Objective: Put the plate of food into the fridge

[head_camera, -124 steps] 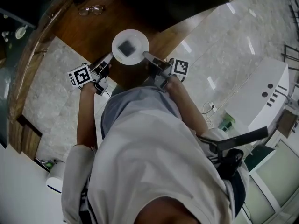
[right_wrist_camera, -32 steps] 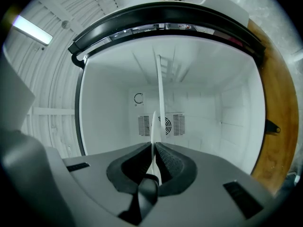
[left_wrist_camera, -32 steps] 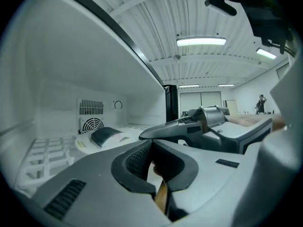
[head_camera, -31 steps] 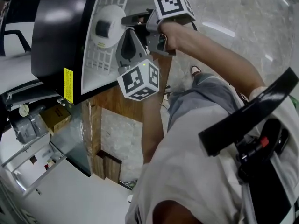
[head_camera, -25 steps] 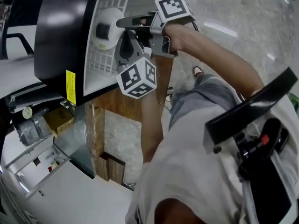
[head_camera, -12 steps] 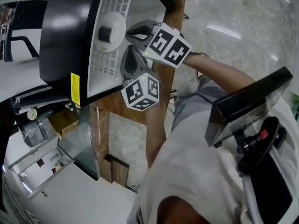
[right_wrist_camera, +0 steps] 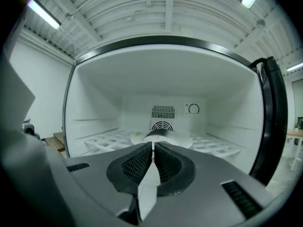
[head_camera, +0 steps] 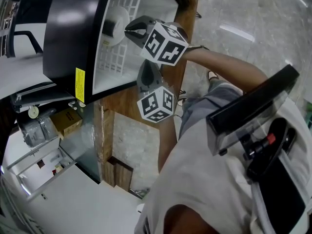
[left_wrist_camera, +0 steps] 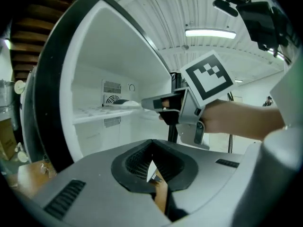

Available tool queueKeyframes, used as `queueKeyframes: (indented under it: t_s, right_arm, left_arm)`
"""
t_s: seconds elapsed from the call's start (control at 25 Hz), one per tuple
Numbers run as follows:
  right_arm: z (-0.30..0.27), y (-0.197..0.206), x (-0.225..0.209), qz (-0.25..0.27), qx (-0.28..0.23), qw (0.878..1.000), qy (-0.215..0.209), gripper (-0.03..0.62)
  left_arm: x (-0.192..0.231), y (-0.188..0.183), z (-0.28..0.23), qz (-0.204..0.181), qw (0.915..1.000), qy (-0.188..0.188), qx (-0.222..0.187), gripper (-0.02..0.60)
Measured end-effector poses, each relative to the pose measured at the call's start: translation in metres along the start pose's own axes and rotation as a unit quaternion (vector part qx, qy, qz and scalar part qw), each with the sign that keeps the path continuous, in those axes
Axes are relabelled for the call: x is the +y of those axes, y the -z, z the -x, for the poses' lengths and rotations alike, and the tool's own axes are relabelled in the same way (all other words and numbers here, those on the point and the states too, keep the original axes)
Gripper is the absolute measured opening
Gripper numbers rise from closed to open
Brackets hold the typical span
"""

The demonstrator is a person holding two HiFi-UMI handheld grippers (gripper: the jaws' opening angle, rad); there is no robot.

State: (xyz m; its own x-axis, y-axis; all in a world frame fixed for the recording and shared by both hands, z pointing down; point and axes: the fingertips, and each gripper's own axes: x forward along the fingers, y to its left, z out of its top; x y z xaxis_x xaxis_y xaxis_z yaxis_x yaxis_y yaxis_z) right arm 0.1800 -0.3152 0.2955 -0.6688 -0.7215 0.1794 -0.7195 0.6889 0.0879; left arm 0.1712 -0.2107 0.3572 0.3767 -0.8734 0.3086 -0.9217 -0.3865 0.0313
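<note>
The white plate with a dark piece of food lies on the white wire shelf inside the open black fridge. My right gripper hovers at the fridge mouth just short of the plate; its jaws have just been closing and stand shut with nothing between them. The left gripper hangs lower, outside the fridge, shut and empty. In the left gripper view the right gripper points toward the plate.
The fridge stands on a wooden counter. A yellow label marks the fridge's edge. A cardboard box and shelving lie below left. Marble floor spreads to the right. A fan grille and dial are on the fridge's back wall.
The right gripper has let go of the plate, rolled over and shut. The left gripper has drawn back and down, out of the fridge. The plate stays on the shelf.
</note>
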Motion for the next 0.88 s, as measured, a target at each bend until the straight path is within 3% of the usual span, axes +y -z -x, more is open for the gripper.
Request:
queueKeyframes:
  t_s: [0.24, 0.48, 0.88]
  right_arm:
    - [0.004, 0.005, -0.016, -0.036, -0.015, 0.999, 0.016, 0.031]
    - [0.029, -0.004, -0.004, -0.049, -0.044, 0.998, 0.008, 0.020]
    - [0.068, -0.013, 0.037, -0.052, -0.064, 0.997, -0.008, 0.018]
  left_arm:
    - [-0.003, 0.028, 0.005, 0.020, 0.9995, 0.005, 0.023, 0.018]
    - [-0.012, 0.031, 0.007, 0.035, 0.9991, 0.012, 0.021, 0.018]
    - [-0.014, -0.010, 0.022, 0.058, 0.9969, -0.009, -0.054, 0.018]
